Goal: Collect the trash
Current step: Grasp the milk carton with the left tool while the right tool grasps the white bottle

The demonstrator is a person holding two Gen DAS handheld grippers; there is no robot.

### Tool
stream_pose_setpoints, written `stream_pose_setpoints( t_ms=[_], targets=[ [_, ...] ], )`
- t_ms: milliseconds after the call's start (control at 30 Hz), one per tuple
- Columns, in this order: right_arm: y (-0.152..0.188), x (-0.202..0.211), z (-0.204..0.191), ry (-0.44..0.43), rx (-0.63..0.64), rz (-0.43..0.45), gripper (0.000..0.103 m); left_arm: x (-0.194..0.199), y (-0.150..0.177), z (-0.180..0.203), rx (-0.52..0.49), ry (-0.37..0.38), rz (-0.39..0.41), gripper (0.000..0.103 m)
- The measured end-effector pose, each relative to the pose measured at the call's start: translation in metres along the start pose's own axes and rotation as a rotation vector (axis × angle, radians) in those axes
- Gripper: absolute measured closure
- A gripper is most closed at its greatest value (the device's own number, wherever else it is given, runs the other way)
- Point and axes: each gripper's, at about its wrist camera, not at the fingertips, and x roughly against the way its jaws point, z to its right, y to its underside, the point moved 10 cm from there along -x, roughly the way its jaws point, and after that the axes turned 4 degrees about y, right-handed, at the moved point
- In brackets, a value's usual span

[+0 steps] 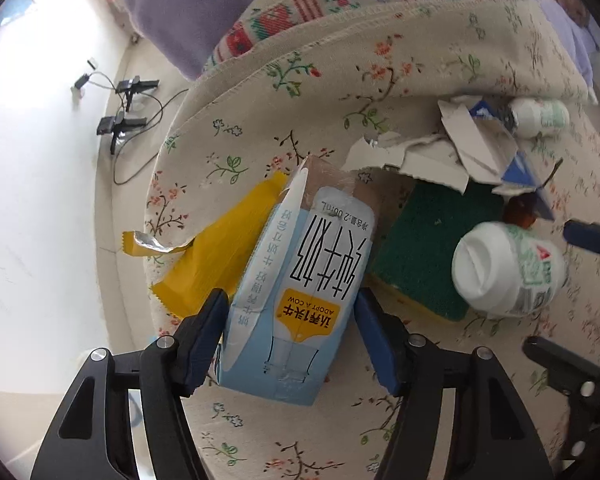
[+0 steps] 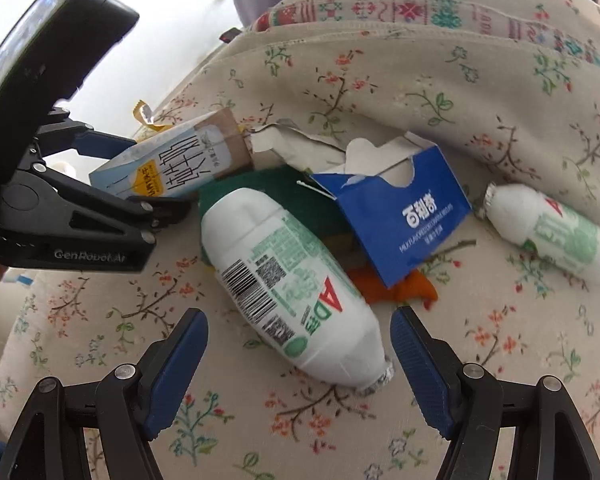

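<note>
Left gripper [image 1: 290,336] clamps a pale-blue milk carton [image 1: 300,292] across its lower body, blue pads pressed to both side walls. Carton long axis runs along the fingers, away from the left wrist camera; torn-open brown top points away, print reads inverted. In the right wrist view the carton [image 2: 172,168] lies low, close to horizontal, top end toward the torn grey cardboard [image 2: 296,144].

Carton sits over the floral cushion cover [image 1: 380,80], overlapping a yellow wrapper [image 1: 216,256] on one side, a green scouring pad [image 1: 428,240] on the other.

Right gripper [image 2: 300,354] spread wide, holding nothing. Large white bottle [image 2: 292,284] lies on its side between the fingers, foil-capped neck toward the camera, axis diagonal. Blue box [image 2: 396,216] just behind; smaller white bottle [image 2: 552,232] well to the right, also on its side
</note>
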Motion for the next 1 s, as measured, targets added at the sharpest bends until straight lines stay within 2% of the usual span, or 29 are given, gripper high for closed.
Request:
stream_pose_setpoints(
  t_ms=[100,333,500,533,600,667,700,833,1000],
  targets=[
    [0.002,-0.004,0.003,0.031,0.029,-0.013,0.023,0.001,-0.002,-0.002,0.056,0.064,-0.002,0.036],
    [-0.003,-0.007,-0.004,0.033,0.064,-0.022,0.023,0.012,0.0,0.009,0.145,0.168,-0.006,0.037],
    [-0.013,-0.024,-0.017,0.072,0.15,-0.038,0.024,0.025,0.007,0.012,0.217,0.25,0.003,0.037],
    [-0.013,-0.028,-0.018,0.084,0.163,-0.048,0.026,0.027,0.008,0.012,0.219,0.256,0.006,0.037],
    [-0.011,-0.038,-0.015,0.099,0.171,-0.076,0.042,0.03,0.011,0.011,0.227,0.264,0.009,0.037],
    [-0.007,-0.038,-0.012,0.107,0.156,-0.08,0.048,0.035,0.014,0.011,0.24,0.282,0.016,0.037],
    [-0.007,-0.033,-0.011,0.102,0.137,-0.068,0.054,0.039,0.015,0.01,0.249,0.295,0.022,0.037],
    [-0.012,-0.005,-0.005,0.006,-0.033,-0.001,0.059,0.049,0.018,0.005,0.274,0.325,0.046,0.037],
    [-0.017,0.005,-0.002,-0.058,-0.128,0.01,0.064,0.062,0.021,-0.001,0.311,0.354,0.068,0.037]
  ],
)
